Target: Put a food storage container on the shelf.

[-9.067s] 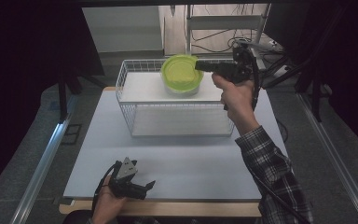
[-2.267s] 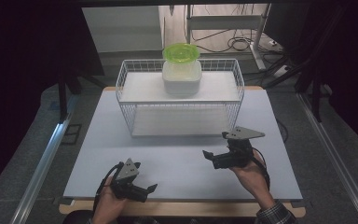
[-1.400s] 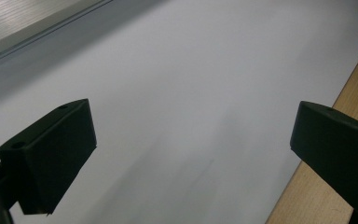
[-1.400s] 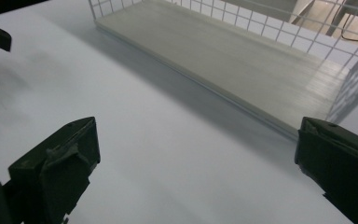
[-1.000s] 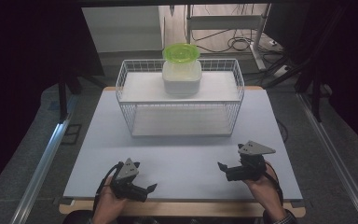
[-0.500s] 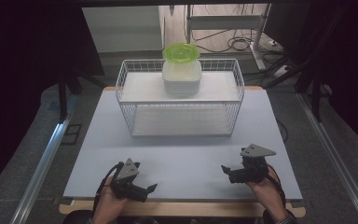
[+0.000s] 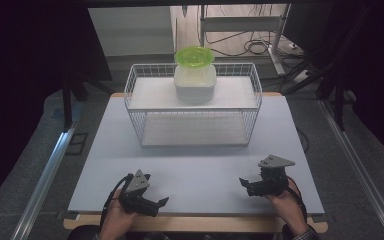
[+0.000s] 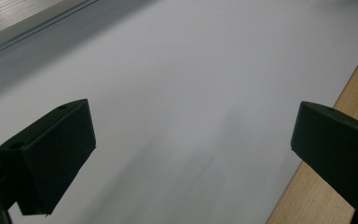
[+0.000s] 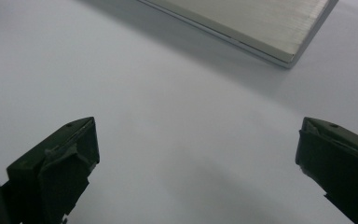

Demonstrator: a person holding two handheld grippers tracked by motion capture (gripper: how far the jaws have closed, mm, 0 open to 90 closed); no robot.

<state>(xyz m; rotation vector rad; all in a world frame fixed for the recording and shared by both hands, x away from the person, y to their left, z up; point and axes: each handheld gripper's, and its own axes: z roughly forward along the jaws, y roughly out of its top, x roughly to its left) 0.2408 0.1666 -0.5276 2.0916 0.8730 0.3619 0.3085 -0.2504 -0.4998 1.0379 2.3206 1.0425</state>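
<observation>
The counter [image 7: 195, 165] is the largest thing here, a pale sheet over a wooden top whose edge shows along the near side; its near half lies bare, which suits two hands at rest; next in size is the white wire basket [image 7: 135, 107], set toward the far edge and square to the person, its open top making it easy to lower things in from above; inside it, at the back and a little right of centre, stands the white container [image 7: 195, 85], upright on the basket floor, and on top of that sits the green bowl [image 7: 194, 56], perched above the rim line, so the stack looks finished rather than in progress; smallest are the two tools; the left gripper [image 7: 155, 204] rests low at the near left corner, tipped toward the counter, and in the left gripper view its jaws stand wide apart with nothing between them but the pale sheet and a strip of wood; the right gripper [image 7: 245, 183] sits at the near right, well apart from the basket, its jaws likewise spread wide and empty over bare surface; I judge both hands parked, clear of the work.
</observation>
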